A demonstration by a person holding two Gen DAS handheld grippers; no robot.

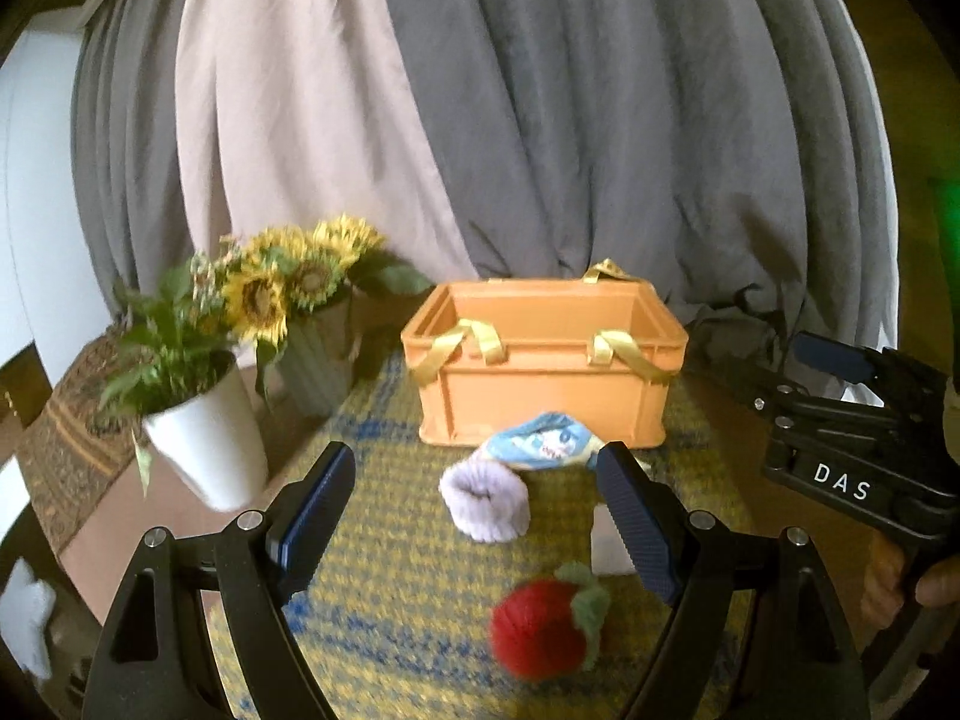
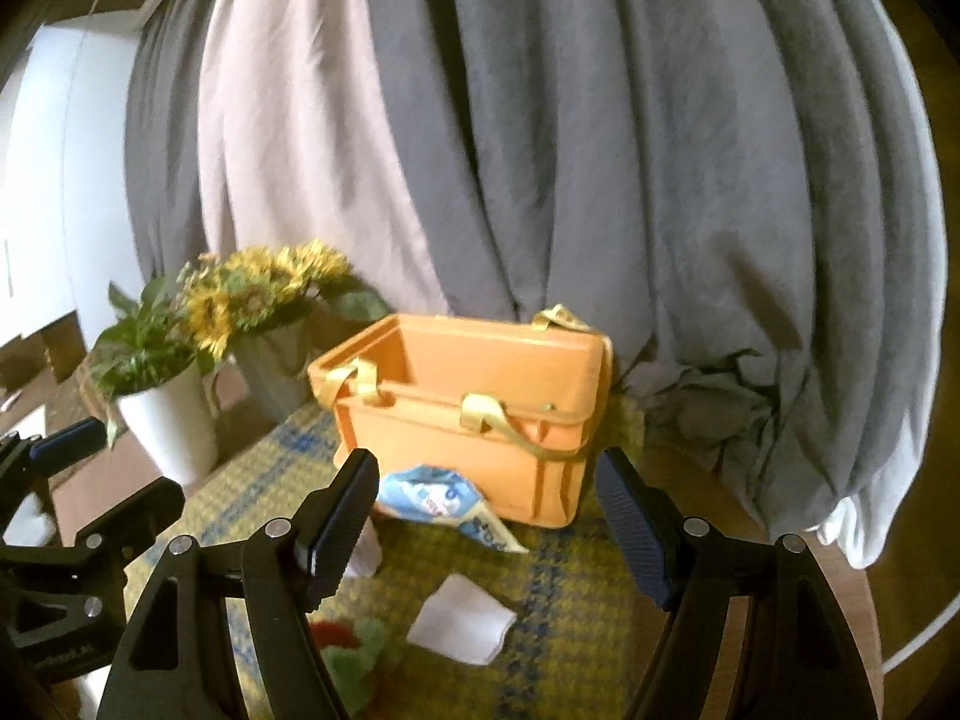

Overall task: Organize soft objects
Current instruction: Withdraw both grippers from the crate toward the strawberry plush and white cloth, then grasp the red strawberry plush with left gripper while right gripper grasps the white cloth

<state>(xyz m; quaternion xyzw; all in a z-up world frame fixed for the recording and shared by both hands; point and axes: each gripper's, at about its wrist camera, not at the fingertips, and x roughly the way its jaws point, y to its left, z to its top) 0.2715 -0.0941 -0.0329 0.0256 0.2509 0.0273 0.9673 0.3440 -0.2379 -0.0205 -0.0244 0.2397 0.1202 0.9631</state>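
Judging by looks, the fuzzy red knitted strawberry lies nearest on the yellow-blue woven mat, light and squashy; I'd pinch its middle. Left gripper and right gripper both gape wide, empty, orange plastic crate beyond.

— What stands at the table's left edge?

— A white pot with a leafy green plant, tilted in the left wrist view. Just behind it, toward the far left corner, a grey ribbed vase holds sunflowers.

— And what covers the table?

— A woven yellow mat with blue stripes runs down the middle. A patterned brown runner lies along the left edge, beyond the pot.

— Behind the far edge?

— Grey curtains with a pale pink panel between them, hanging in folds and bunched low at the far right corner. A white wall shows further left.
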